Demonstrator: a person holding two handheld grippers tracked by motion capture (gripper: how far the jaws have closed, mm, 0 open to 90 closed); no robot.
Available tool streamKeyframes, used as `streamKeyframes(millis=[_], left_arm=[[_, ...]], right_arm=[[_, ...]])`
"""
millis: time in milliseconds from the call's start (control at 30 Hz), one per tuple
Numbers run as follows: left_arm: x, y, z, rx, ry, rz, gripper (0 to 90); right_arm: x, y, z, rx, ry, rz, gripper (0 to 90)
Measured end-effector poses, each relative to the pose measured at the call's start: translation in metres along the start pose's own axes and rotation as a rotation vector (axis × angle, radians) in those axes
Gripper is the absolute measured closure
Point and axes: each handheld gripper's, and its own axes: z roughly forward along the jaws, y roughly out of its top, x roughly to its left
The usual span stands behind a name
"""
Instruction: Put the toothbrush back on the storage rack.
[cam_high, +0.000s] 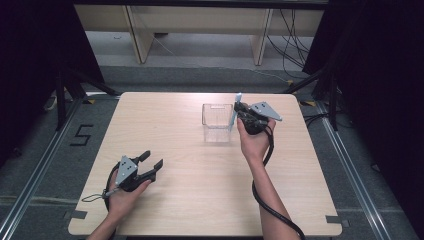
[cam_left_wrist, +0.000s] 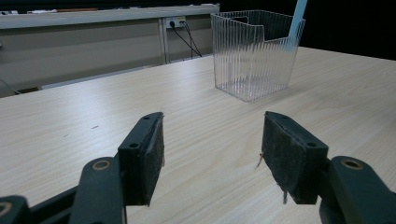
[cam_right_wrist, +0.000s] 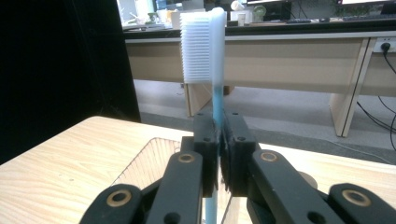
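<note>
Black fingers fill the bottom of each gripper view. On the left gripper (cam_left_wrist: 212, 158) they stand wide apart with bare table between the worn pads, and their bases are cut off by the bottom edge. On the right gripper (cam_right_wrist: 218, 140) they are pressed tight on the blue handle of a toothbrush (cam_right_wrist: 205, 46); the handle's lower part passes behind the fingers and out of sight at the bottom edge, so its end cannot be seen. Its white bristles face left in that view, the head upright above the fingers.

From the high view the left gripper (cam_high: 150, 162) rests low at the near left of the table (cam_high: 200, 190), held in the left hand (cam_high: 122, 192), whose forearm is cut by the bottom edge. The right hand (cam_high: 255, 142) holds the right gripper (cam_high: 239, 112) just beside the bin's right wall, the toothbrush (cam_high: 235, 112) standing upright against or just outside that wall; which one cannot be told.

Pale wood-grain covers the table, which sits on a grey floor with dark curtains at both sides. Beyond it stand light wooden desks with cables trailing under them and a wall socket.

Toward the far side of the table sits the clear ribbed bin (cam_left_wrist: 254, 51), open-topped with a notch in its far wall. It looks empty.
</note>
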Motion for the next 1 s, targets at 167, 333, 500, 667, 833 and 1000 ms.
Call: streamKeyframes(millis=[167,333,500,667,833,1000], left_arm=[[0.0,0.0,0.0,0.0,0.0,0.0,38.7],[0.0,0.0,0.0,0.0,0.0,0.0,38.7],[0.0,0.0,0.0,0.0,0.0,-0.001,38.7],[0.0,0.0,0.0,0.0,0.0,0.001,38.7],[0.0,0.0,0.0,0.0,0.0,0.0,38.7],[0.0,0.0,0.0,0.0,0.0,0.001,38.7]], right_arm=[[0.0,-0.003,0.0,0.002,-0.007,0.0,85.8],[0.002,-0.005,0.001,0.013,-0.006,0.022,85.8],[-0.001,-0.006,0.002,0.006,-0.005,-0.002,85.8],[0.0,-0.009,0.003,0.014,-0.006,0.018,85.8],[0.0,-0.011,0.004,0.014,-0.008,0.01,85.8],[0.0,-0.013,0.005,0.019,-0.005,0.012,85.8]])
